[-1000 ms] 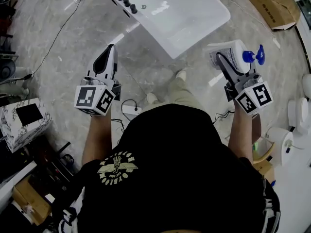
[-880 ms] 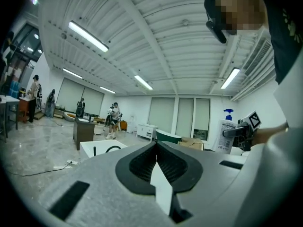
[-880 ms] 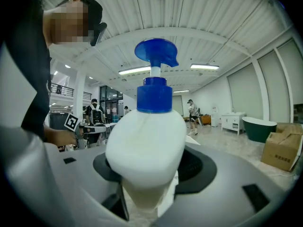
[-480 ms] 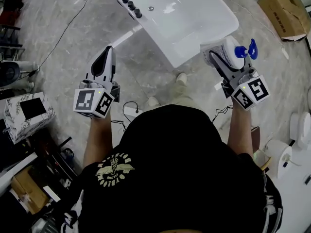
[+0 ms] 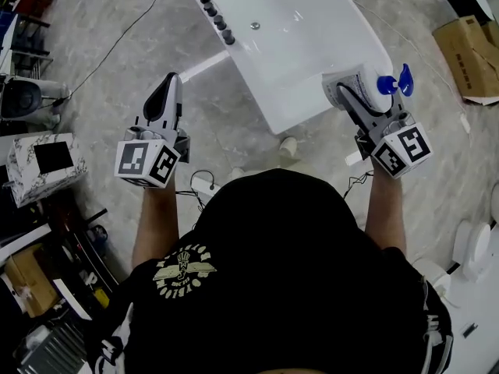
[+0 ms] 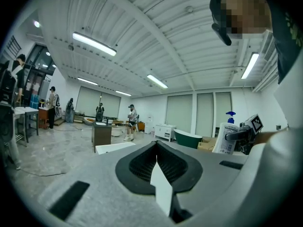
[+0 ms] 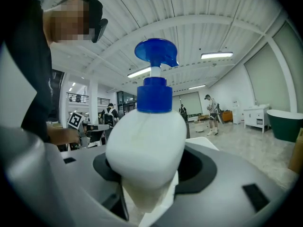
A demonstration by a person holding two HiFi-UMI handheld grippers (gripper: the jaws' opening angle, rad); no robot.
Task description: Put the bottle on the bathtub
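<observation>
A white bathtub [image 5: 249, 76] stands on the grey floor at the top centre of the head view, with dark knobs [image 5: 218, 22] along its left rim. My right gripper [image 5: 347, 92] is shut on a white pump bottle [image 5: 368, 80] with a blue pump head, held at the tub's near right corner. In the right gripper view the bottle [image 7: 147, 145] stands upright between the jaws, filling the centre. My left gripper [image 5: 170, 82] is shut on nothing and hangs over bare floor left of the tub. From the left gripper view the bottle [image 6: 226, 137] shows at the right.
A cardboard box [image 5: 468, 49] lies at the far right and a marbled box with a black top [image 5: 47, 166] at the left. A cable [image 5: 101, 53] runs across the floor, and a white power strip [image 5: 204, 185] lies by my feet. Several people [image 6: 130, 122] stand far off.
The bathtub has come closer in the head view. The right gripper with the bottle, earlier over floor beside the tub, is now at its near right corner. Left gripper stays shut.
</observation>
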